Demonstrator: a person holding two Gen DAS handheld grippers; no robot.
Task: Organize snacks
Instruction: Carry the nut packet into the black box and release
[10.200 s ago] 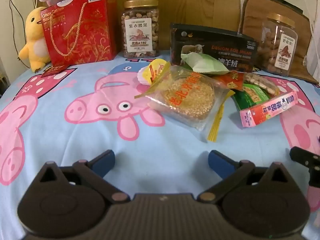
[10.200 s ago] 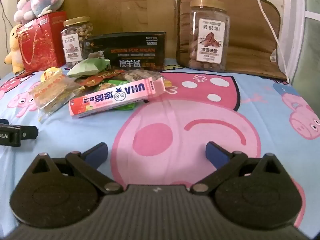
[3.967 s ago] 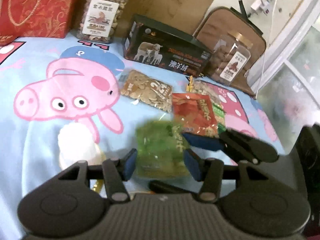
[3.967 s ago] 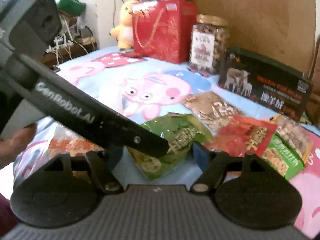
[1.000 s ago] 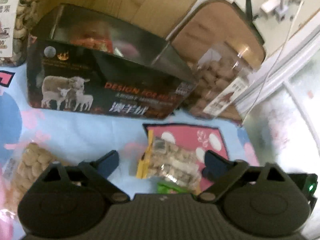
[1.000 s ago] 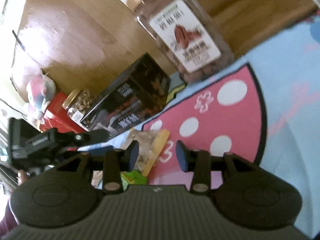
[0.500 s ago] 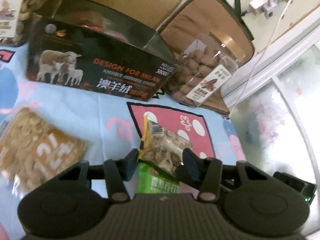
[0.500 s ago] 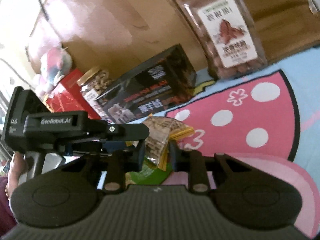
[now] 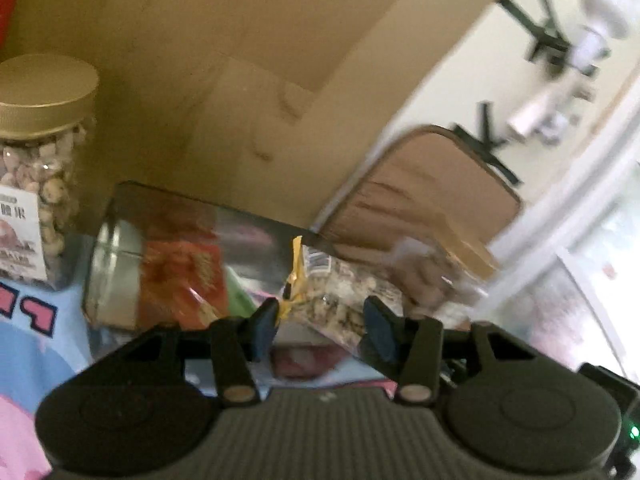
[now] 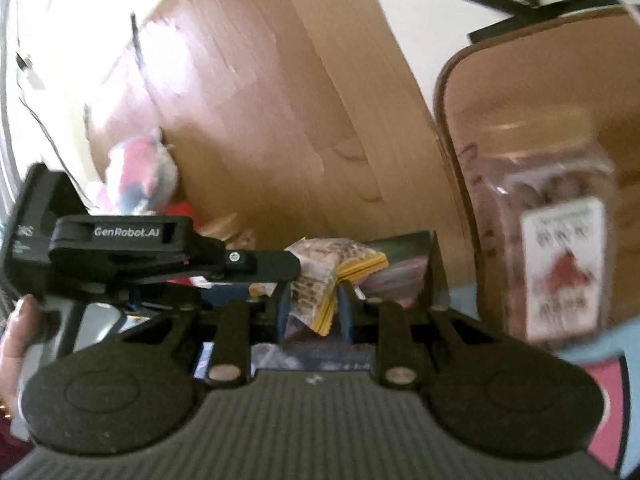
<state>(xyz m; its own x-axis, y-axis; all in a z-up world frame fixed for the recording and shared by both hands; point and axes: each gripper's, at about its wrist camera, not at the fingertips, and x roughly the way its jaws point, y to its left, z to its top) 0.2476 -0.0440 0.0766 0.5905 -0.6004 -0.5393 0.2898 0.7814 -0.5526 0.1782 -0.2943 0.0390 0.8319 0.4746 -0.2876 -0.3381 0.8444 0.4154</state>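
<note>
Left wrist view: the left gripper (image 9: 322, 326) clasps a clear nut packet (image 9: 334, 292) between its 2 fingers, above the open dark box (image 9: 120, 256).

Right wrist view: the right gripper (image 10: 314, 312) pinches the same packet's (image 10: 320, 276) yellow-edged end, beside a nut jar (image 10: 556, 248).

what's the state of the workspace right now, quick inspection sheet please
surface: blue cartoon-pig sheet, only corners in view.
job's things: clear snack bag with a yellow edge, lifted at the open dark box; a red packet and a green packet already lie inside.
clutter: nut jar with gold lid left of the box; blurred labelled jar on the right; plush toy behind.
grippers: left tool and right tool both shut on the snack bag.
cables: wires and a white plug on the wall.
surroundings: wooden board, brown padded case.
</note>
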